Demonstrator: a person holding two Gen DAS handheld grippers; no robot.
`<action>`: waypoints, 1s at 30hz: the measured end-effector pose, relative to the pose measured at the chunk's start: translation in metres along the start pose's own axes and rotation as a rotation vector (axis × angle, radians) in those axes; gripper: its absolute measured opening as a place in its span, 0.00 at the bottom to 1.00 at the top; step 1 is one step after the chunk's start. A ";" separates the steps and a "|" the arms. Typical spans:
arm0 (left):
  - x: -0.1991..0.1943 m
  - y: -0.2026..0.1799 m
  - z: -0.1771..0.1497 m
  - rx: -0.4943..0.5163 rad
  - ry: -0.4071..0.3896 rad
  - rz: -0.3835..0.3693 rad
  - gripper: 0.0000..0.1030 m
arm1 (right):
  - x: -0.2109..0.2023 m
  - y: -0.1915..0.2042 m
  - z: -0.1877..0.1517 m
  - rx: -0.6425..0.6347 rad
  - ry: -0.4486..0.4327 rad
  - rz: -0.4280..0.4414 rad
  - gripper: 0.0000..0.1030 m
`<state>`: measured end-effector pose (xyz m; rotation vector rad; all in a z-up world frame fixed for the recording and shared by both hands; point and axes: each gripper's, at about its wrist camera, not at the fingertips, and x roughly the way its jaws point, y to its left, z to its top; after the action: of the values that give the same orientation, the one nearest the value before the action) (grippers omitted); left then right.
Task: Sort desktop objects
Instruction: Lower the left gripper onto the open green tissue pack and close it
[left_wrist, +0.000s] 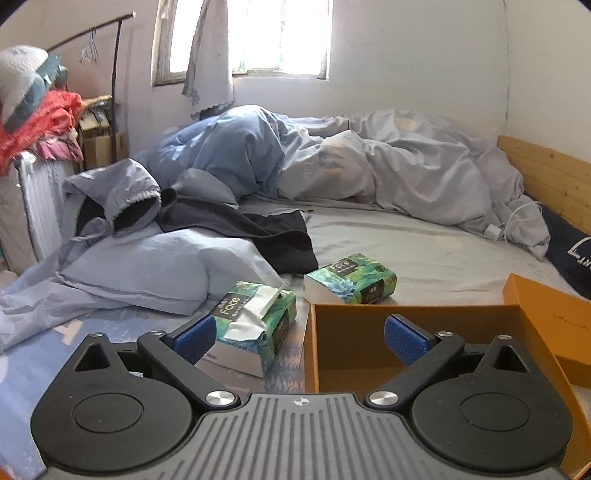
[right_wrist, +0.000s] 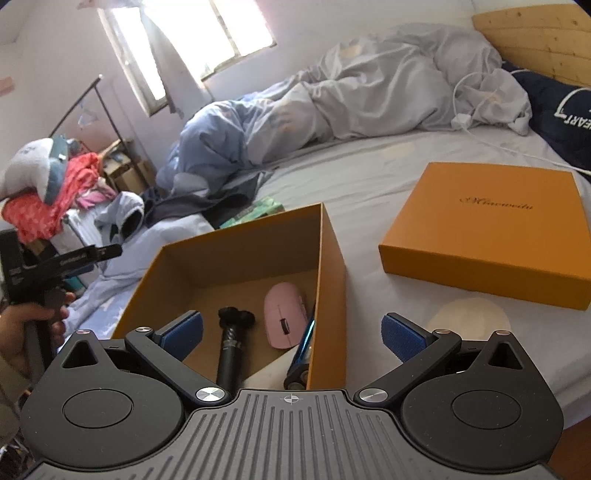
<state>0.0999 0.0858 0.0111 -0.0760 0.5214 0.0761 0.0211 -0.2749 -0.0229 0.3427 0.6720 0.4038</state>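
Left wrist view is showing the left gripper (left_wrist: 301, 338) hanging with fingers spread apart, gripping nothing. An opened Face tissue pack (left_wrist: 255, 325) is lying just beside the left fingertip, its near end partly hidden. A sealed tissue pack (left_wrist: 351, 278) is sitting behind the orange box (left_wrist: 312, 350), whose floor is mostly blocked.

Right wrist view is showing the right gripper (right_wrist: 291, 332) spread wide over the box, holding nothing. Inside are lying a pink mouse (right_wrist: 284, 314), a black tripod-like stick (right_wrist: 232, 332) and a half-hidden blue item (right_wrist: 304, 343). The orange lid (right_wrist: 487, 229) is resting well apart on the bed sheet (right_wrist: 362, 177).
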 end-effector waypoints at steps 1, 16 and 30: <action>0.005 0.002 0.002 -0.004 0.004 -0.006 0.99 | 0.000 0.000 0.000 -0.001 0.000 0.005 1.00; 0.081 0.034 0.024 -0.007 0.084 -0.068 0.92 | 0.002 0.011 -0.006 -0.029 0.027 0.072 1.00; 0.172 0.050 0.049 0.054 0.306 -0.063 0.88 | 0.008 0.018 -0.012 -0.018 0.070 0.097 1.00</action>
<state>0.2685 0.1491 -0.0351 -0.0511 0.8256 -0.0123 0.0148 -0.2533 -0.0279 0.3464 0.7220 0.5157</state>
